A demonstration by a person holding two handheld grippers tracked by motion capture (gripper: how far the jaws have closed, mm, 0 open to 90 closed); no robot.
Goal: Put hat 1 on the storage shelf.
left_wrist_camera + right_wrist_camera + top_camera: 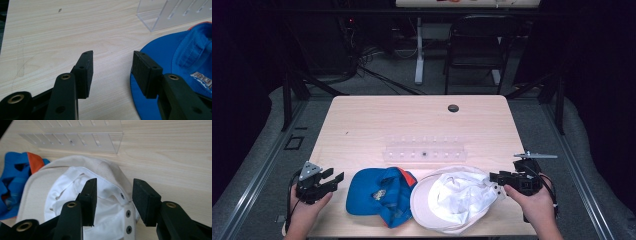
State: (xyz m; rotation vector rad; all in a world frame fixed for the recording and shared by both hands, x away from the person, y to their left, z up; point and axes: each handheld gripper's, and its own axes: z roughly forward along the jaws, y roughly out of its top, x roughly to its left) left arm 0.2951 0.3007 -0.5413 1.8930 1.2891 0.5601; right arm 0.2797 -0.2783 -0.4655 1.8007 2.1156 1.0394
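Two caps near worktop front edge, bare wood beyond. Left tool spread beside blue cap; right tool spread over white cap's back strap, not pinching.

- Left gripper: two black jaws rising from six o'clock, parted, only bare table between them.
- Pale wood-grain table.
- Blue fabric cap at four o'clock, its brim edge under the right-hand jaw.
- Clear acrylic slotted rack at one o'clock.
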